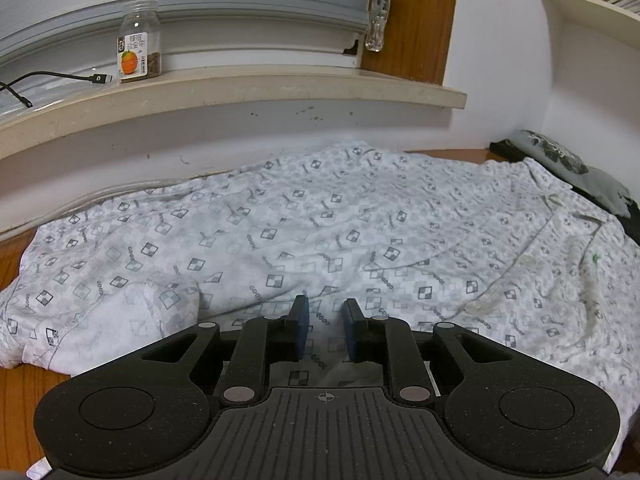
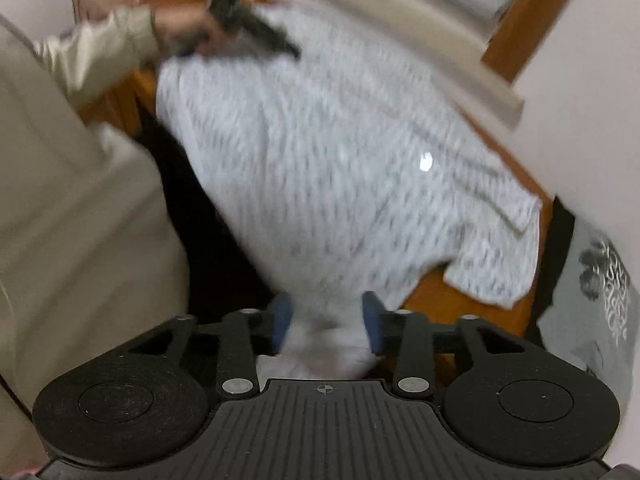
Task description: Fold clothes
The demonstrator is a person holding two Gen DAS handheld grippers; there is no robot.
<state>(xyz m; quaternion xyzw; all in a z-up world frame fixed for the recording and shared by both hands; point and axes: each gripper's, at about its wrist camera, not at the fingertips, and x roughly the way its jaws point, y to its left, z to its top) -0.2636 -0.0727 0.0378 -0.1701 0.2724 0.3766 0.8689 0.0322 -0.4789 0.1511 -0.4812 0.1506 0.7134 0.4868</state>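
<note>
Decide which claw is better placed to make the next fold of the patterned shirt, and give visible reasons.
Probably the right claw: patterned shirt fabric sits between its pads at the near edge. The left claw hovers with a narrow gap over the flat cloth.

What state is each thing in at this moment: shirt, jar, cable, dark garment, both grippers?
Patterned shirt: spread flat, unfolded, buttons up.
Jar: upright on the sill, lidless.
Cable: loose, plug free.
Grey printed garment: lying beside the shirt collar.
Left gripper: narrow gap, over cloth.
Right gripper: jaws apart, cloth between them; grip unclear.

Right wrist view's shirt [image 2: 340, 160] motion-blurred throughout
</note>
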